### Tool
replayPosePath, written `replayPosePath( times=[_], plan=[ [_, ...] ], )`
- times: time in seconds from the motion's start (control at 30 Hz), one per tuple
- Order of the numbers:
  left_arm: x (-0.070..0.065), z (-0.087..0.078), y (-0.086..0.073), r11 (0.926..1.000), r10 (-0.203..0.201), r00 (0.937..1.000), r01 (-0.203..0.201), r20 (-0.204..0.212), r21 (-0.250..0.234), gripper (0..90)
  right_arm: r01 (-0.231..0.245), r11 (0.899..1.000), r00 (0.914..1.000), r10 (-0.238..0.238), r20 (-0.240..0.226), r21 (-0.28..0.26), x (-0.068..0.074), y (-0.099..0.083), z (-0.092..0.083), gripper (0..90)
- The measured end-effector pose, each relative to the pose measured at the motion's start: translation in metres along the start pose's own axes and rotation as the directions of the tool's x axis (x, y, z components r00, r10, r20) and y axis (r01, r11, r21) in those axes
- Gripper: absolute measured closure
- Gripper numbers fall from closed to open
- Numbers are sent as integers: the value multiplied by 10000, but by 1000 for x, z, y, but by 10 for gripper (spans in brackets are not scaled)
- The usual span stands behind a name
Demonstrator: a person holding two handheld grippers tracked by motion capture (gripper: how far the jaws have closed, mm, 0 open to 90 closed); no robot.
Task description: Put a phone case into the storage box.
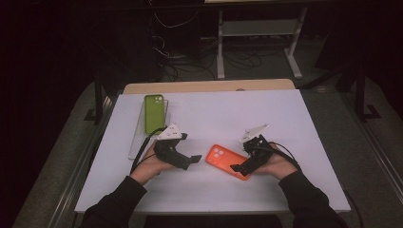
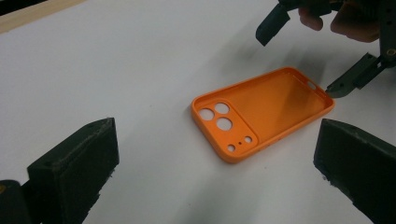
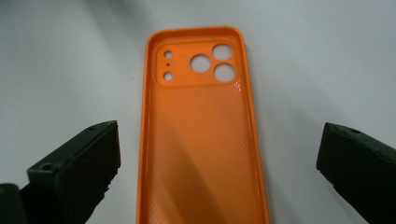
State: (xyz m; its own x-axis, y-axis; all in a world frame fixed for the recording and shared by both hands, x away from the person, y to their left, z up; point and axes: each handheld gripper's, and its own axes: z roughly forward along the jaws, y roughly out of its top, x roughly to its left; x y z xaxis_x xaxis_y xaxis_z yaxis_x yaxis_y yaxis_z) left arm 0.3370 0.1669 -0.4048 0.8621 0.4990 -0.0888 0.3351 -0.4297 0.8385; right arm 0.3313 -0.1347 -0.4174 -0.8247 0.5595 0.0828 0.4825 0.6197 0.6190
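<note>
An orange phone case point(image 1: 227, 161) lies hollow side up on the white table top point(image 1: 285, 118), camera holes toward my left gripper. My left gripper point(image 1: 192, 160) sits just left of it, open, with the case point(image 2: 261, 112) ahead of its jaws and nothing between them. My right gripper point(image 1: 240, 153) is at the case's right end, open. Its jaws straddle the bottom end of the case point(image 3: 201, 140) without touching it. One right fingertip point(image 2: 343, 84) hovers by the case's bottom edge.
A green phone case point(image 1: 154, 112) rests on a clear flat piece point(image 1: 137, 142) at the back left of the table. A wooden strip point(image 1: 209, 86) runs along the far edge. Beyond it are cables and a white frame on the floor.
</note>
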Motion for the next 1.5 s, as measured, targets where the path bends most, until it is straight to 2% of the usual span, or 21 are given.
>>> replayPosePath(
  times=[0.23,0.3,0.43,0.5,0.77,0.93,1.3,1.43,1.5],
  plan=[
    [0,0,0,10000,47,10000,-47,-17,50,0,177,9983,9998,-172,-96,551,1,-4,12,0],
    [0,0,0,9999,79,10000,-79,-29,94,0,396,9959,9992,-399,24,809,1,-5,16,0],
    [0,1,0,9999,80,10000,-80,-45,110,0,558,9927,9984,-561,-1,1066,1,-7,21,21],
    [0,0,0,9999,70,10000,-69,-37,95,0,483,9920,9988,-471,-131,1166,1,-9,21,36],
    [-1,0,0,10000,34,10000,-34,-34,78,0,630,9896,9980,-623,-92,1291,2,-15,19,108],
    [-1,1,0,10000,27,10000,-27,-38,74,0,932,9861,9954,-955,101,1377,5,-16,18,141],
    [-2,1,0,9999,39,10000,-38,-34,129,0,930,9846,9952,-964,160,1478,6,-15,18,151],
    [-2,2,1,9998,58,10000,-58,25,205,0,899,9860,9957,-922,101,1405,6,-15,17,153],
    [-2,2,2,9996,151,9999,-152,43,237,0,818,9872,9966,-813,-90,1370,5,-15,16,153]
  ],
)
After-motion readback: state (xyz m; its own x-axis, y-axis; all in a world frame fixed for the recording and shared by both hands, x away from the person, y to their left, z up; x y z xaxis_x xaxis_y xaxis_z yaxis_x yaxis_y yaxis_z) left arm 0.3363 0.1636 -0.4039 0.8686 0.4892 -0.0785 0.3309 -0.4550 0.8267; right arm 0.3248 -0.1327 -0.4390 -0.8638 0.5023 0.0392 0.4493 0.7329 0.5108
